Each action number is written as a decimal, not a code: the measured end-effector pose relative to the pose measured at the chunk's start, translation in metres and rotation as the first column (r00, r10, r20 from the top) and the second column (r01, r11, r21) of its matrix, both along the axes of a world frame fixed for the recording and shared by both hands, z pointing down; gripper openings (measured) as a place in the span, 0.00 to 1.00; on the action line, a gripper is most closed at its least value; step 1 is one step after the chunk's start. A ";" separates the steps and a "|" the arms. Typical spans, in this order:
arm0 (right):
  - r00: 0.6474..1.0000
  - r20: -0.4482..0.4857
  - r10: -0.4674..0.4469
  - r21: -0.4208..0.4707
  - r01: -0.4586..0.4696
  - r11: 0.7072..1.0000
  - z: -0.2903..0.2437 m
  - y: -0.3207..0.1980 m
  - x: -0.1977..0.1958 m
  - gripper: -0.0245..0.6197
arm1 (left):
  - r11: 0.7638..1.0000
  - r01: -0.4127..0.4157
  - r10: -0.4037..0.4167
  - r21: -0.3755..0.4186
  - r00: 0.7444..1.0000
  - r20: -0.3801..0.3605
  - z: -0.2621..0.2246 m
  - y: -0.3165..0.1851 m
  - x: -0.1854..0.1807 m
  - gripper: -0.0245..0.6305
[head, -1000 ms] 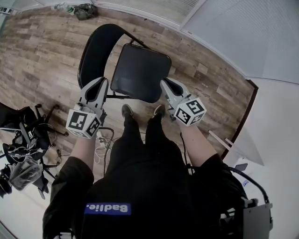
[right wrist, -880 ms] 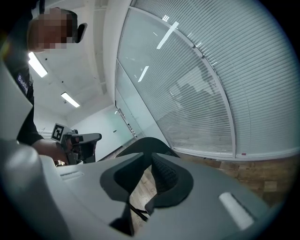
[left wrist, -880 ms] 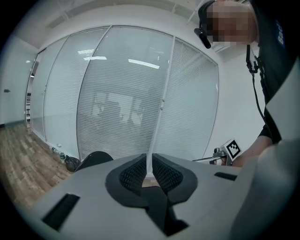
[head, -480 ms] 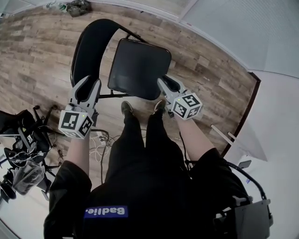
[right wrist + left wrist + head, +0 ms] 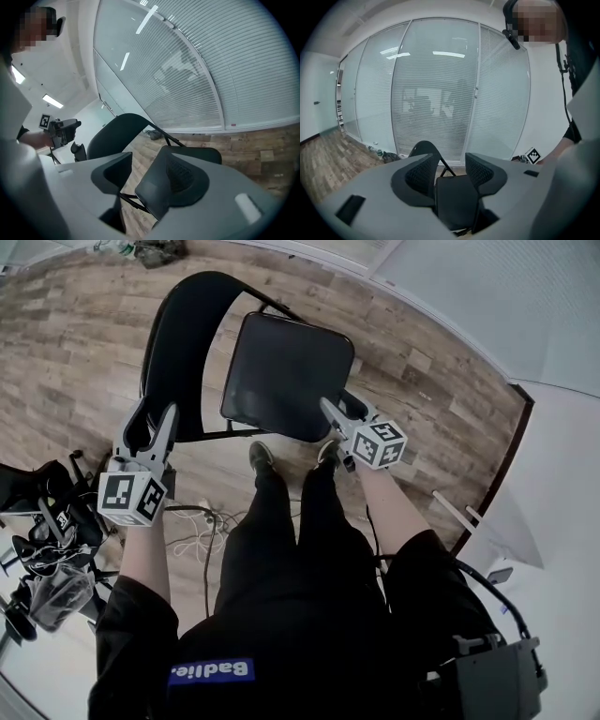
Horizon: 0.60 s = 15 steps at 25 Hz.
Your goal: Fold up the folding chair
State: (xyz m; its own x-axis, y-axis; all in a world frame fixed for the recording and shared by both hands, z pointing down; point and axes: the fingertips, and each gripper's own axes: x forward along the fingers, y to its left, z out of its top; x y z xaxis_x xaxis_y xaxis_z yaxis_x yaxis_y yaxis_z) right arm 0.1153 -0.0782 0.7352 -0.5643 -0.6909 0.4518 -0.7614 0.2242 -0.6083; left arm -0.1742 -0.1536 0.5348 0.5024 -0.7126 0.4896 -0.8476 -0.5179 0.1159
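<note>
The black folding chair stands on the wooden floor, just ahead of the person's shoes. The left tool is at the left edge of the chair's back, its jaws spreading and pinching nothing. The right tool is at the chair's near seat corner. Its jaws are spreading too, with the seat edge between them and no grip on it.

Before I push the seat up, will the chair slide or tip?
The chair probably slides easily: a thin frame on a smooth wood floor. The seat looks stiff, so it should pivot, not bend. The whole chair may tip backward.
</note>
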 end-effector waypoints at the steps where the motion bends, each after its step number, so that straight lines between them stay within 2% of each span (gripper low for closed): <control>1: 1.000 -0.002 0.004 -0.013 -0.004 1.000 0.008 0.001 0.001 0.35 | 1.000 0.006 -0.006 0.001 1.000 0.010 0.002 -0.002 -0.005 0.34; 10: 0.998 -0.022 0.061 -0.145 -0.064 0.987 0.085 0.008 0.025 0.46 | 0.998 0.054 -0.052 -0.016 0.996 0.077 0.027 -0.021 -0.038 0.41; 15: 0.994 0.005 0.112 -0.238 -0.108 0.965 0.137 0.014 0.039 0.56 | 0.996 0.072 -0.067 -0.043 0.992 0.110 0.050 -0.031 -0.053 0.46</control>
